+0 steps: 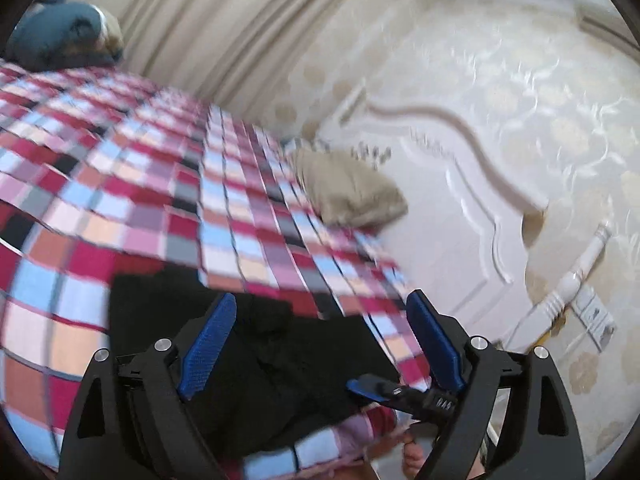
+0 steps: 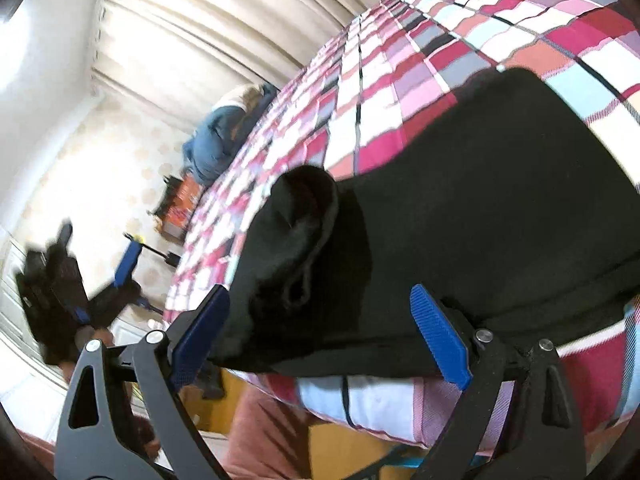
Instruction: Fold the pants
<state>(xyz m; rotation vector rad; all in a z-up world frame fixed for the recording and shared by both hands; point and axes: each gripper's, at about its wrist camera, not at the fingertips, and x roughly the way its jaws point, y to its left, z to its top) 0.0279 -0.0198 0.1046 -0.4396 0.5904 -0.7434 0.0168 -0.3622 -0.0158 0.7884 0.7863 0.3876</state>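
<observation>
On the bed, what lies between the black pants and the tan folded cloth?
Only bare checked bedspread lies between the black pants and the tan folded cloth. The left wrist view shows this.

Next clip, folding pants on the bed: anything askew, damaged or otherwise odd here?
Nothing damaged. The black pants lie bunched at the edge of the checked bedspread, one rounded fold puffed up rather than flat. A beige cloth bundle sits by the bed's far edge.

Checked bedspread, cream curtains, patterned wallpaper, white carved door
</observation>
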